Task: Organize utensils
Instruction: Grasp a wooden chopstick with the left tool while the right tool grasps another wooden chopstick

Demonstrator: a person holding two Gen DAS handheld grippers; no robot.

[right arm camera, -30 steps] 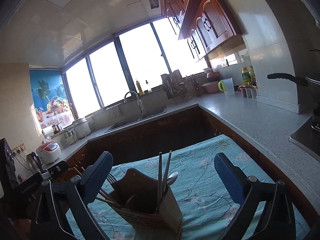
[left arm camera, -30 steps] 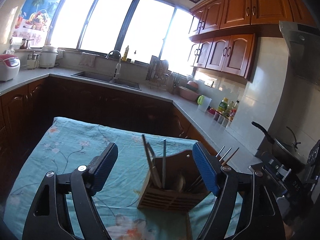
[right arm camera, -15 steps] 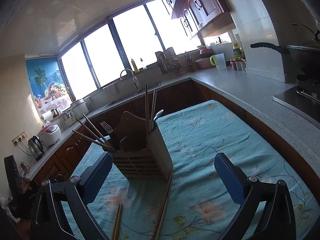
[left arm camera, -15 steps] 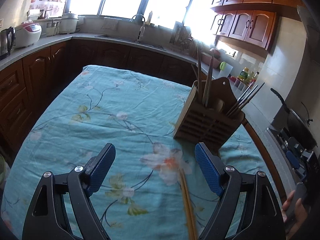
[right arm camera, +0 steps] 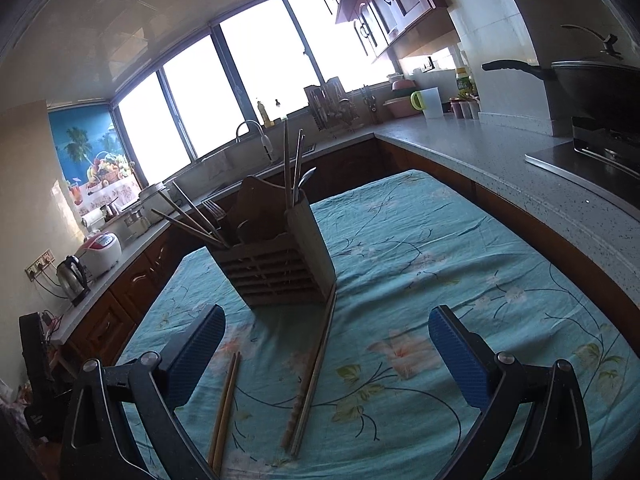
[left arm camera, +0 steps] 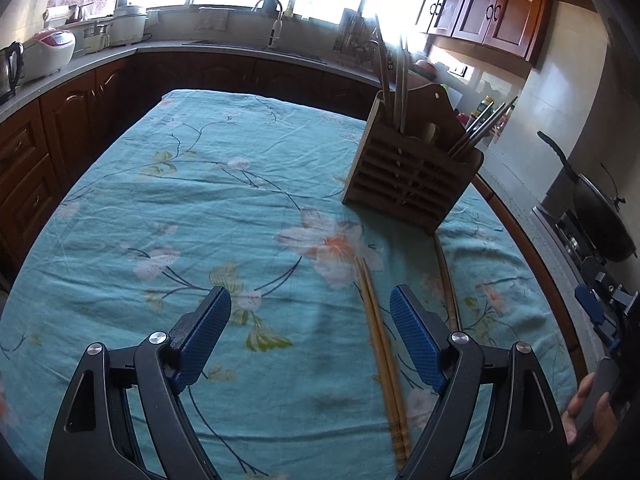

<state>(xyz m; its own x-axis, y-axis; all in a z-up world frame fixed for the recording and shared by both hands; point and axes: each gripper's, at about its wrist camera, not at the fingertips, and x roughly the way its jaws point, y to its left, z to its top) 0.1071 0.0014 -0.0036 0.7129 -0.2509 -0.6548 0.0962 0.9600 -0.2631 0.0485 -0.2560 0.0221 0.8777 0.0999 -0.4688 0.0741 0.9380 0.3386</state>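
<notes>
Both the left gripper and right gripper are held spread and empty. Bamboo chopsticks lie loose between the left fingers, ready for pickup; the wooden utensil holder stands ahead.

A floral teal tablecloth spreads beneath and ahead of the jaws.
Beyond them: sink faucet, rice cooker, kettle; a wok far right.
</notes>
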